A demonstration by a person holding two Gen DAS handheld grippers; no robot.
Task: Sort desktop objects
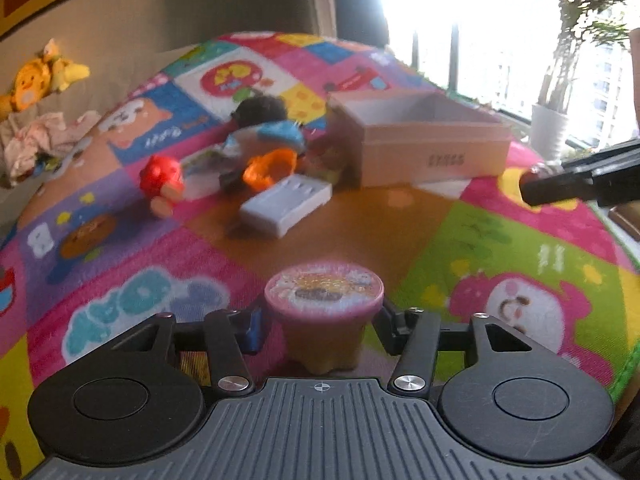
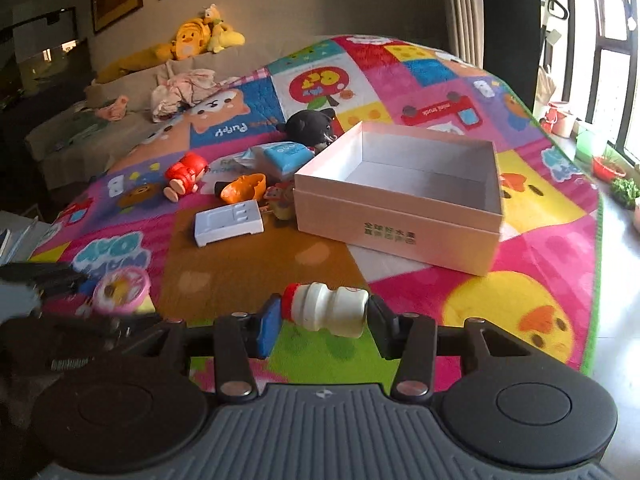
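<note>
My left gripper (image 1: 322, 328) is shut on a small cup (image 1: 324, 292) with a pink foil lid, held upright just above the colourful play mat (image 1: 480, 240). My right gripper (image 2: 325, 322) is shut on a little white bottle (image 2: 326, 308) with a red cap, lying sideways between the pads. The pale pink cardboard box (image 2: 400, 208) stands open and empty ahead of the right gripper. The left gripper and its cup (image 2: 120, 292) show blurred at the left edge of the right wrist view.
Left of the box lies a cluster: a red figure (image 2: 184, 176), an orange toy (image 2: 244, 188), a white plastic tray (image 2: 228, 222), a blue packet (image 2: 288, 158) and a black plush (image 2: 312, 126). A sofa with yellow plush toys (image 2: 192, 40) is behind; plant pots (image 2: 608, 168) line the window.
</note>
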